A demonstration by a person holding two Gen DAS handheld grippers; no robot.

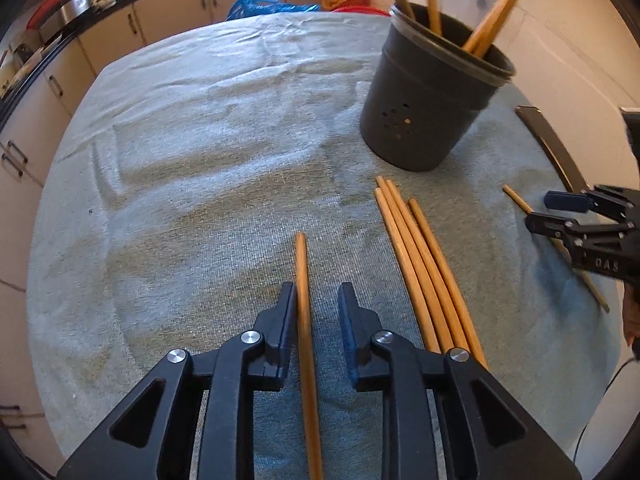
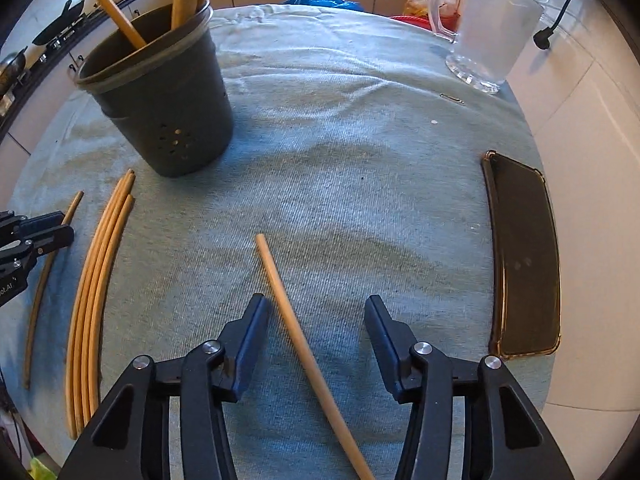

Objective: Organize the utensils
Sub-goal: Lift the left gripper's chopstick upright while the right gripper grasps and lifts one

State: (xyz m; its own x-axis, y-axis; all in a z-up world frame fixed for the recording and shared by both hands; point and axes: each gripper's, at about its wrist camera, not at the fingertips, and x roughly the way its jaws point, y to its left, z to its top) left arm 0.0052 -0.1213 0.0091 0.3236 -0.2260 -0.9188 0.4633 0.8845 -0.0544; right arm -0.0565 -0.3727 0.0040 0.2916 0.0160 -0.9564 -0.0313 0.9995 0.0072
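A dark grey utensil holder (image 1: 424, 108) (image 2: 160, 108) stands upright on the cloth with several wooden chopsticks in it. My left gripper (image 1: 318, 304) is open over one chopstick (image 1: 301, 264) that lies on the cloth; the stick rests against the left finger, and a gap shows on the other side. My right gripper (image 2: 316, 312) is open and straddles another chopstick (image 2: 276, 276), with neither pad on it. Between the two grippers lies a bundle of several chopsticks (image 1: 416, 256) (image 2: 96, 280). In the left wrist view the right gripper (image 1: 546, 211) sits at the right edge.
A grey-blue cloth (image 1: 200, 160) covers the round table. A dark phone (image 2: 524, 264) lies near the right edge, and a glass mug (image 2: 492, 36) stands at the far right. Kitchen cabinets (image 1: 172, 12) run behind the table, with blue and orange bags at its far edge.
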